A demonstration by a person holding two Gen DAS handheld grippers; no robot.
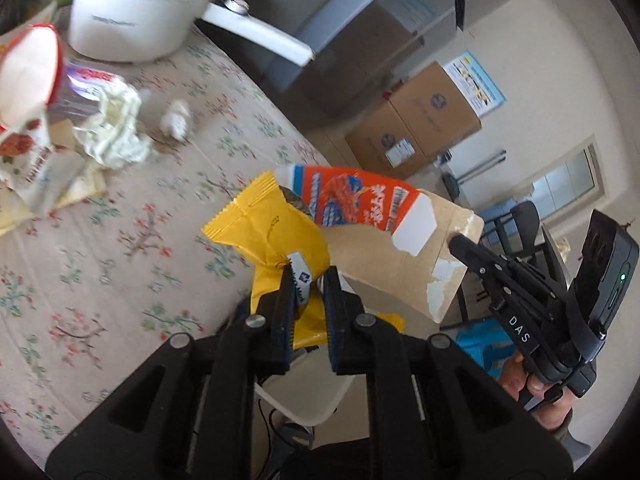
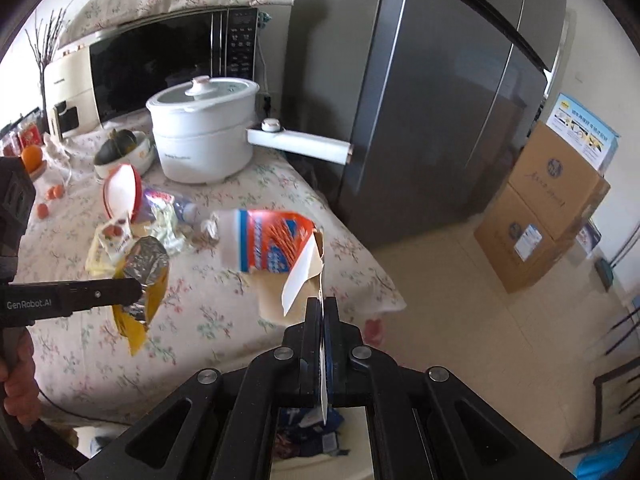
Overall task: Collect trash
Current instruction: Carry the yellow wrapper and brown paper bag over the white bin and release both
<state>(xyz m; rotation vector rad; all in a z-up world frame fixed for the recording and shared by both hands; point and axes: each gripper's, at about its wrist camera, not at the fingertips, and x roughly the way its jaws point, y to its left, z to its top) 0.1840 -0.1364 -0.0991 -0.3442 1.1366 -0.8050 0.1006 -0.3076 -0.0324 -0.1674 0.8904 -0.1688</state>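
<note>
My left gripper (image 1: 306, 276) is shut on a yellow snack wrapper (image 1: 272, 236) and holds it above the table's near edge; the wrapper also shows in the right wrist view (image 2: 140, 280), with its foil inside open. My right gripper (image 2: 322, 304) is shut on a torn orange and white cardboard box (image 2: 272, 248), held in the air beside the wrapper; the box also shows in the left wrist view (image 1: 360, 208). More trash lies on the flowered tablecloth (image 1: 120, 248): a crumpled pale wrapper (image 1: 116, 128), a small paper ball (image 1: 176, 120) and a red-rimmed cup (image 2: 122, 192).
A white cooking pot (image 2: 204, 132) with a long handle stands behind the trash. A microwave (image 2: 160, 64) is at the back. A grey fridge (image 2: 440, 92) and stacked cardboard boxes (image 2: 548, 208) stand right of the table. A bin with wrappers (image 2: 308, 428) shows below my right gripper.
</note>
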